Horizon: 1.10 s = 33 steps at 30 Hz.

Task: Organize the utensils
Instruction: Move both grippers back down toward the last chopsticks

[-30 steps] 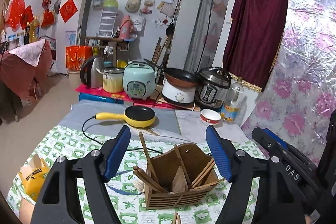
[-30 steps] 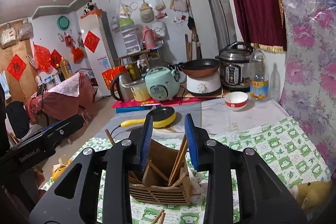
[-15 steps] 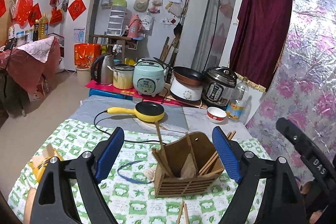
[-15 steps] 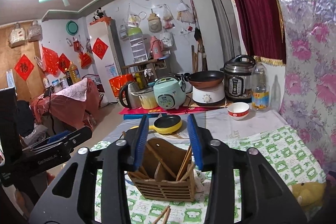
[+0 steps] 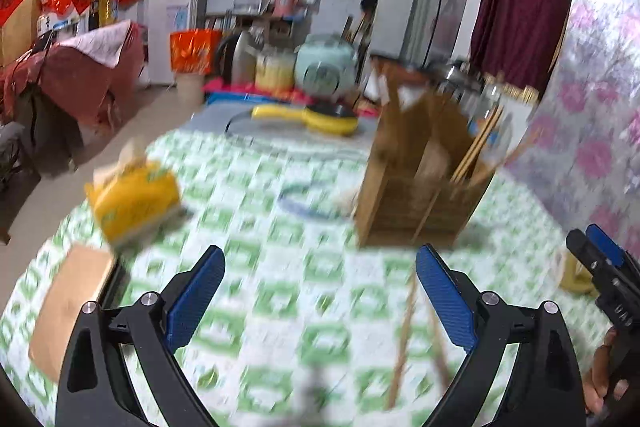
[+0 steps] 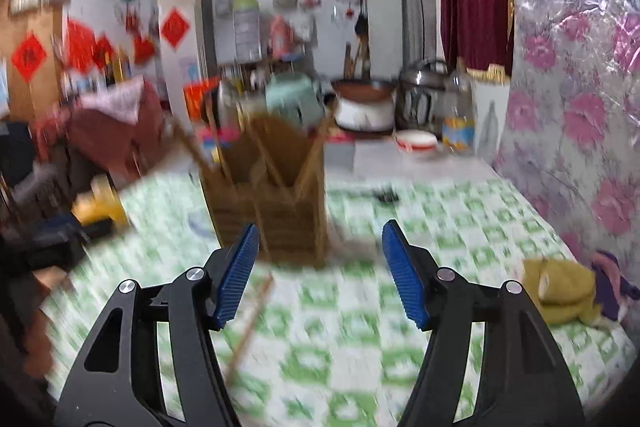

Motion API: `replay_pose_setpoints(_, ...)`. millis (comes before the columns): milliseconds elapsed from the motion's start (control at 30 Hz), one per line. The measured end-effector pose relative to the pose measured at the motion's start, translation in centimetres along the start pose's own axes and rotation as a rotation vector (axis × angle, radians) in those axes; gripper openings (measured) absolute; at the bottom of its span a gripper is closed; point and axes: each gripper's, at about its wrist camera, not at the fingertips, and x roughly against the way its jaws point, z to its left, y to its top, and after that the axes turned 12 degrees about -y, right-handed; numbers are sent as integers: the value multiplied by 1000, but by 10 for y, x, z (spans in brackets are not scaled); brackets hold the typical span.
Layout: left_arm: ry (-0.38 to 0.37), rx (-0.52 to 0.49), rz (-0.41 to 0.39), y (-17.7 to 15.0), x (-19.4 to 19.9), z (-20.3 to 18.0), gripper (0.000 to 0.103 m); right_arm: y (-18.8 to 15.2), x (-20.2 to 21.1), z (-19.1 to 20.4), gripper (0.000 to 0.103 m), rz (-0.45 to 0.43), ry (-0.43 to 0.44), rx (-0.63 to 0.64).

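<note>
Both grippers are heading down toward the loose chopsticks (image 5: 404, 339) lying on the green-checked desk (image 5: 280, 291), just in front of the wooden utensil holder (image 5: 420, 183), which already has a few sticks leaning in its slots. Left gripper (image 5: 318, 301) is spread wide with nothing between the fingers, right gripper (image 6: 318, 275) has just been opening and is empty too. Everything's motion-blurred, so I'd slow down, line the fingers across one stick, not along it, and pinch near the middle so it doesn't pivot when lifted.

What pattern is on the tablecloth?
White with a green check print; the tablecloth shows best in the right wrist view.
</note>
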Motion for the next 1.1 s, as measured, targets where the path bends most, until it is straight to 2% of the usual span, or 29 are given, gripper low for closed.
replay_pose_setpoints(100, 21, 8, 56, -26, -7, 10, 94, -30, -8, 6, 67, 43, -30, 72)
replay_pose_setpoints(167, 33, 14, 101, -39, -15, 14, 94, -41, -12, 9, 67, 92, -9, 95)
replay_pose_setpoints(300, 76, -1, 171, -45, -28, 14, 94, -49, -11, 13, 74, 125, 41, 112)
replay_pose_setpoints(467, 135, -62, 163, -49, -28, 6, 94, -58, -18, 20, 76, 176, 77, 133)
replay_pose_setpoints(700, 157, -85, 162, -48, -28, 2, 95, -64, -17, 25, 80, 207, 105, 156)
replay_pose_setpoints(1100, 200, -109, 151, -47, -27, 1, 95, -78, 0, 55, 88, 216, 256, 302)
